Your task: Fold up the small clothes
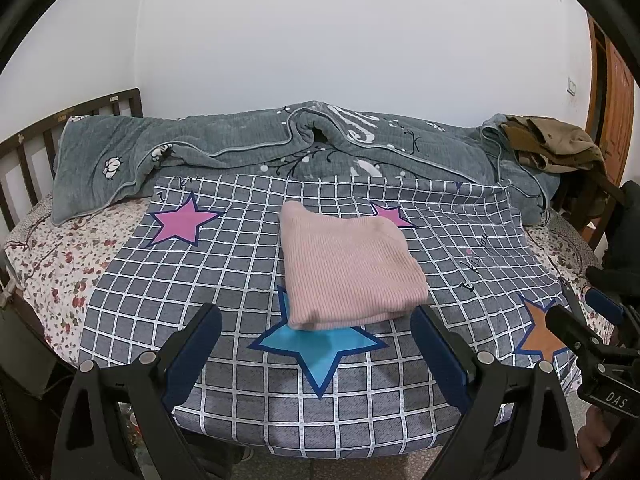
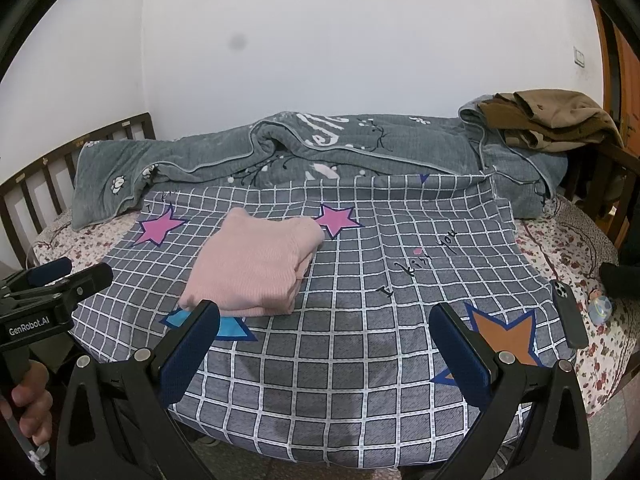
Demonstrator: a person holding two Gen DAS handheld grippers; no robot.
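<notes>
Both tools, left tool [image 1: 316,322] and right tool [image 2: 324,320], hover spread and empty before the folded pink sweater [image 1: 350,268] on the checked sheet [image 1: 224,280].

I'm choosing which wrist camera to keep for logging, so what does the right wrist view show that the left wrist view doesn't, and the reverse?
Only the right wrist view shows a dark phone lying near the bed's right edge, a small round toy beside it, and the person's hand on the left gripper's handle. Only the left wrist view shows the whole blue star on the checked cloth. Both show the folded pink sweater lying on that cloth, the grey quilt, the brown clothes, and both grippers open, holding nothing.
</notes>
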